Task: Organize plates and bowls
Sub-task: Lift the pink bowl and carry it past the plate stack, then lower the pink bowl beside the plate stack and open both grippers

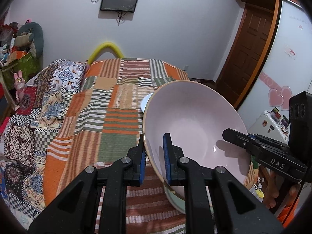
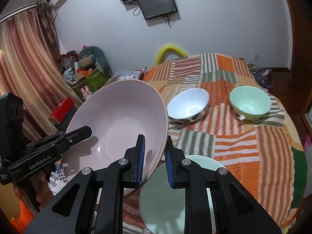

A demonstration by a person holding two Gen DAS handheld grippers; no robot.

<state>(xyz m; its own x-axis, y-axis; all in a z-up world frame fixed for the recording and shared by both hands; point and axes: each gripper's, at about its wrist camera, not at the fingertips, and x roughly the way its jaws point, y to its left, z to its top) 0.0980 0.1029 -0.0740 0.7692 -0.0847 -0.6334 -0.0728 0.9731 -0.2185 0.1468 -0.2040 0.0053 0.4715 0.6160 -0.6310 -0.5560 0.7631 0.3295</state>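
A large pink bowl [image 1: 195,120] [image 2: 117,117] hangs tilted above the patchwork cover, held from both sides. My left gripper [image 1: 154,146] is shut on its left rim and shows at the left of the right wrist view [image 2: 85,131]. My right gripper [image 2: 155,142] is shut on the opposite rim; its tip [image 1: 230,134] reaches into the bowl. Under the pink bowl lies a pale green dish [image 2: 175,195] [image 1: 173,197]. Farther back stand a white bowl with dark spots [image 2: 188,105] and a green bowl [image 2: 250,102], both upright.
The striped patchwork cover [image 1: 117,107] [image 2: 243,146] spreads wide to the left and far side. A yellow foam tube [image 1: 105,47] arches behind it. Clutter and boxes [image 2: 83,72] stand by the curtain [image 2: 23,68]; a wooden door [image 1: 251,48] is at the right.
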